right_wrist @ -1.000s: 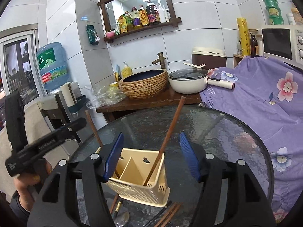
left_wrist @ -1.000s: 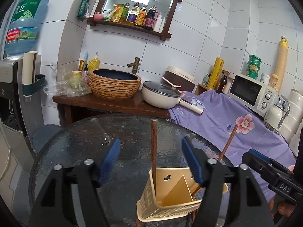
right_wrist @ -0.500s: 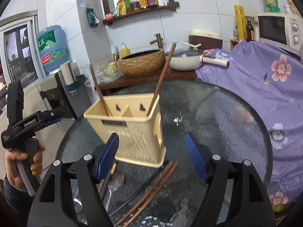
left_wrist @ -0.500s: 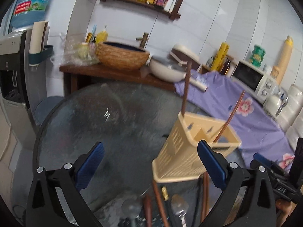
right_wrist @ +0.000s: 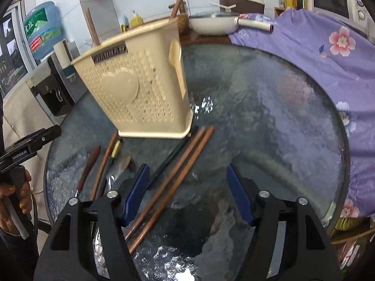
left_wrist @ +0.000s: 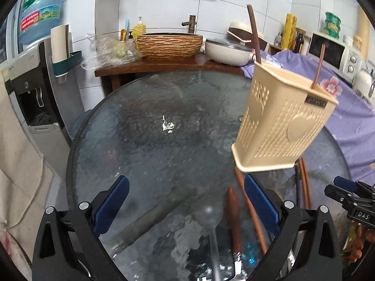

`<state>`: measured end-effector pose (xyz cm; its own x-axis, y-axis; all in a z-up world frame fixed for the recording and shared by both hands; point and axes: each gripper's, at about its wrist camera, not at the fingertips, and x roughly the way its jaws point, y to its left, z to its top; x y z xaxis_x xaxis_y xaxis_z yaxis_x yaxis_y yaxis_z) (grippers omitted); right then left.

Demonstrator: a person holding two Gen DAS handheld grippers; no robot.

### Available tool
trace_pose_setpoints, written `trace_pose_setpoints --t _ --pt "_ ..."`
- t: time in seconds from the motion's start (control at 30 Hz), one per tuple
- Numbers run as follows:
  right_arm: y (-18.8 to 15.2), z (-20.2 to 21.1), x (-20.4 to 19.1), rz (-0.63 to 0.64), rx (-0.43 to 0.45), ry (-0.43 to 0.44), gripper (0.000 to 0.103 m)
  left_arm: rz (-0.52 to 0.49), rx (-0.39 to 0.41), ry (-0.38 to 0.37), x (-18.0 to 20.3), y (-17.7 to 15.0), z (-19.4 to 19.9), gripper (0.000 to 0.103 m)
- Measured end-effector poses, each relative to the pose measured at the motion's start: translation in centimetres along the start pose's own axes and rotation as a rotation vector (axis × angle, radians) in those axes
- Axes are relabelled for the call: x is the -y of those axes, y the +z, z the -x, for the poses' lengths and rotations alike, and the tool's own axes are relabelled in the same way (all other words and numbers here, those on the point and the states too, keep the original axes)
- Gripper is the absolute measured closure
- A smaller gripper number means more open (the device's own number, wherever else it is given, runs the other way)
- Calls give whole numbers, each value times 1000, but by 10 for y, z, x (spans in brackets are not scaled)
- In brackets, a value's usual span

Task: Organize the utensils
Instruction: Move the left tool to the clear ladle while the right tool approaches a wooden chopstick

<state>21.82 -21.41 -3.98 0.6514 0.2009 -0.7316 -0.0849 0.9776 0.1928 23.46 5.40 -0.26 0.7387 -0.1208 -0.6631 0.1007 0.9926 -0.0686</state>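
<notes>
A cream utensil basket stands on the round glass tabletop. It has little holes and a heart shape on its side. Two brown sticks poke up out of it: a dark stick at the far corner and a lighter stick at the right.

More utensils lie flat on the glass, just in front of the basket. A pair of brown chopsticks lies side by side, slanting from the basket's foot toward the near edge. A thin black stick lies just left of them. Farther left there is a single brown chopstick, a dark wooden handle and a small yellow and black piece. A clear spoon lies there too, but it is blurry.

The left hand-held gripper has its blue pads wide apart, with nothing pressed between them. The spoon and the wooden handle lie on the glass below its gap. The right hand-held gripper has its jaws closing, but the pads are not touching anything. The chopstick pair passes close by its left pad.

Behind the tabletop is a wooden counter with a woven bowl sink and a white pan. A purple flowered cloth hangs at the right, with a microwave beyond it. A water bottle sits on a dispenser at the far left.
</notes>
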Motion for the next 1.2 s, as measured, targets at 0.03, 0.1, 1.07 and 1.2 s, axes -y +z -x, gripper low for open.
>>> trace_pose_setpoints --t 0.03,0.1,1.07,1.2 --pt "-3 -3 -2 6 -12 -6 44 -8 -2 6 1 -2 0 7" --pt "-7 -8 -6 13 -28 -10 51 -23 -12 15 4 -8 -1 7" --pt "-8 -25 1 45 -106 -121 76 -28 -68 -2 6 -29 -4 18" --pt "0 -30 6 44 -106 -117 76 -61 -80 -16 14 -32 -7 24"
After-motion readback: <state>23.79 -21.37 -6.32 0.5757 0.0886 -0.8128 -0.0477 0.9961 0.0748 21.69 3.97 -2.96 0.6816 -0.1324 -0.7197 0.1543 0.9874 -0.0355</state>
